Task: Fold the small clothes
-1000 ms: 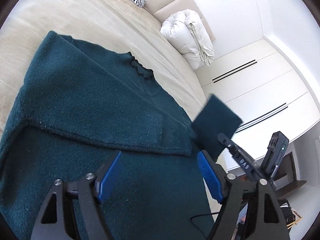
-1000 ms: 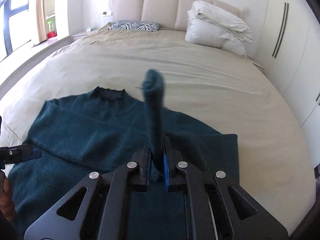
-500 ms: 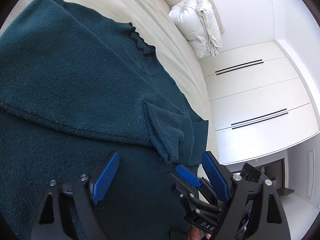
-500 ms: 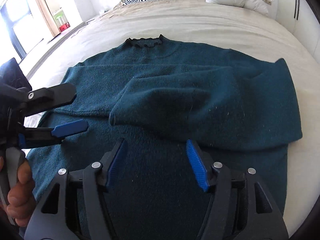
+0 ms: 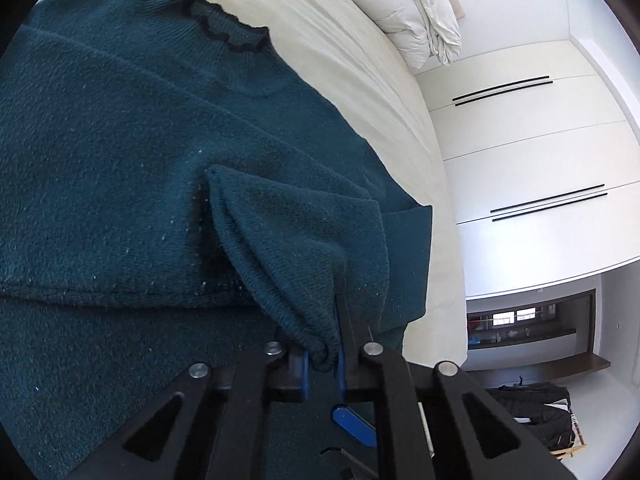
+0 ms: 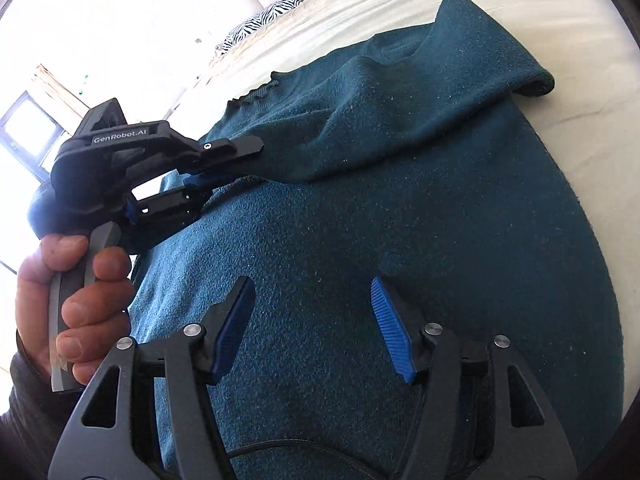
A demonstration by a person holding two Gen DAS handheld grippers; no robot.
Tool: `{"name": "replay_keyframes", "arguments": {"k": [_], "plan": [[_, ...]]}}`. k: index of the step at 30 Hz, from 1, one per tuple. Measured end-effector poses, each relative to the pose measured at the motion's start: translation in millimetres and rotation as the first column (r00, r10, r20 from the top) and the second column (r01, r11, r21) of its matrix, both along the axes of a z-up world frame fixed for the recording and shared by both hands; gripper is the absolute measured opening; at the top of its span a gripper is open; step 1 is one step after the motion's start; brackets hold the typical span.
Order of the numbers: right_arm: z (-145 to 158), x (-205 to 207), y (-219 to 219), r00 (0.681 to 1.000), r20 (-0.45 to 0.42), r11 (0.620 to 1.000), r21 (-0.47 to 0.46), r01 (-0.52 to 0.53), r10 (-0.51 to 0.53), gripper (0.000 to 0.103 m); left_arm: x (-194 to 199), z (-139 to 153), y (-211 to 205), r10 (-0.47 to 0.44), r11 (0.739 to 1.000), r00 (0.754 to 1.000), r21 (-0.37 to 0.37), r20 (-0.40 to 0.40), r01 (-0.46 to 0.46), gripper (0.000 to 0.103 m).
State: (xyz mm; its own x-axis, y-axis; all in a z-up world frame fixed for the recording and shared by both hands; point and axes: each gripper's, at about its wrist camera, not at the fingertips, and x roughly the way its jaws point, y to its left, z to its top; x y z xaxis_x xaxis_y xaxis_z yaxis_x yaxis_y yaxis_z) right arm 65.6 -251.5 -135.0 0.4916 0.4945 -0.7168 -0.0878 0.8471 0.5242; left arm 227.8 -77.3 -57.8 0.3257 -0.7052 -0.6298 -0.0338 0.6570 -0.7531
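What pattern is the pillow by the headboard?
Black-and-white zebra stripes on the pillow; right wrist view.

Both grippers: black skeletal frames with triangular cut-outs, silver screw heads at the pivots, ribbed blue pads on the fingers (image 6: 390, 330). Left gripper (image 6: 224, 168) has white "GenRobot.AI" lettering and a grey handle. Dark sleeve (image 6: 24, 408) at the wrist.

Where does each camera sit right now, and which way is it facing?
Left wrist: on the left gripper, looking down its fingers, shut on the sleeve cuff, toward the wardrobe.
Right wrist: on the right gripper, open over the sweater; left hand shows.
Shared: sweater, bed.
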Motion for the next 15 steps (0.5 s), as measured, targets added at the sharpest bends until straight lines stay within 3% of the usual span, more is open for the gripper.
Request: {"name": "replay_keyframes", "arguments": {"k": [3,5,7,9,12,13,15], "plan": [[-3.5,-2.4,-1.7,1.000,0.005,1.000,0.004,0.000,0.000,0.059,1.6,18.6,-7.3,-0.012,0.995,0.998,0.103,0.060,0.006,0.010],[-4.5,-4.0,-3.5,1.000,0.009,1.000,0.011,0.001,-0.001,0.059,-0.4,39.9,-13.2,-0.046,0.978,0.989,0.206,0.139,0.016,0.010],[-4.4,-4.9,-4.6,1.000,0.012,1.000,0.016,0.003,-0.003,0.059,-11.4,68.9,-21.2,-0.100,0.934,0.960,0.356,0.261,0.000,0.010],[-4.6,-6.7,-4.6,1.000,0.013,1.000,0.011,0.003,-0.003,0.059,-26.5,98.1,-28.7,-0.165,0.887,0.911,0.461,0.379,-0.031,0.010],[-5.5,-7.4,-3.8,1.000,0.015,1.000,0.005,0.003,-0.003,0.059,-46.1,128.9,-24.4,-0.223,0.857,0.845,0.511,0.486,-0.069,0.010],[-5.3,-7.0,-2.9,1.000,0.014,1.000,0.003,0.002,-0.002,0.059,-52.3,133.9,-17.7,-0.230,0.851,0.832,0.518,0.504,-0.078,0.010],[-4.9,-7.3,-2.8,1.000,0.012,1.000,0.003,0.003,-0.003,0.059,-54.2,131.3,0.7,-0.229,0.849,0.834,0.522,0.502,-0.081,0.010]]}}
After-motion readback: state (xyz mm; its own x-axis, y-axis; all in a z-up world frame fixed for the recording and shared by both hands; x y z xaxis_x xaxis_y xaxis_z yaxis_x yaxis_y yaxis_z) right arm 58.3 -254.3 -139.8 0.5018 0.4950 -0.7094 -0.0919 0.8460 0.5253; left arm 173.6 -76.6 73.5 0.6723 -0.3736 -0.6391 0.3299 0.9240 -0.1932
